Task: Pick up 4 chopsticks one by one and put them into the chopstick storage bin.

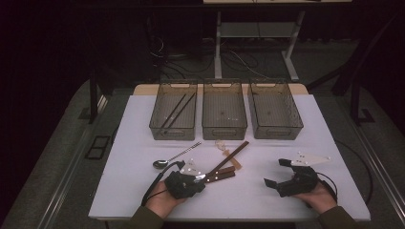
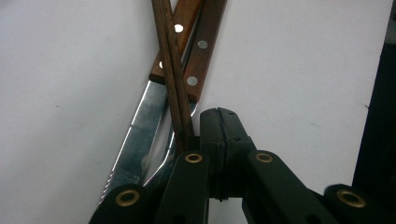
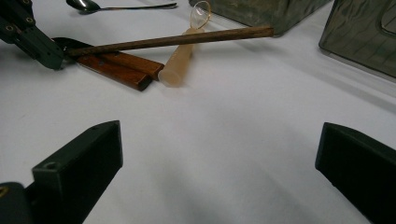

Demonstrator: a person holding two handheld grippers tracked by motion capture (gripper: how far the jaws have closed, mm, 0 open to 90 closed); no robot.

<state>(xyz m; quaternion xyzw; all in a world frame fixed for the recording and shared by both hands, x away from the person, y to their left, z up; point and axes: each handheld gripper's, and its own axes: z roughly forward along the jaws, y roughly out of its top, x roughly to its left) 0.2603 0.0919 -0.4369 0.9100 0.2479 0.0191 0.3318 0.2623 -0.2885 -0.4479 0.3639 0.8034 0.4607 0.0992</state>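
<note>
Two thin dark wooden chopsticks [image 2: 173, 70] are clamped at their near ends by the left gripper [image 2: 212, 133], slanting forward over two steel knives with riveted brown wooden handles [image 2: 198, 51], whose serrated blades are revealed in its own view, while the right gripper [image 3: 219, 172] is held wide apart, ungripped, above the white table [image 3: 233, 140].

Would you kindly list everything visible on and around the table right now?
bins: three, smoky clear, far side in a row
chopsticks in bin: a pair, dark, left bin
chopsticks: a pair, brown, near end at left jaws, across the knives
knives: two, wooden handles, table centre
spoon: one, metal, left of centre
plastic utensil: one, translucent, beside knives
table: one, white
left hand-held gripper: black, shut
right hand-held gripper: black, open
</note>
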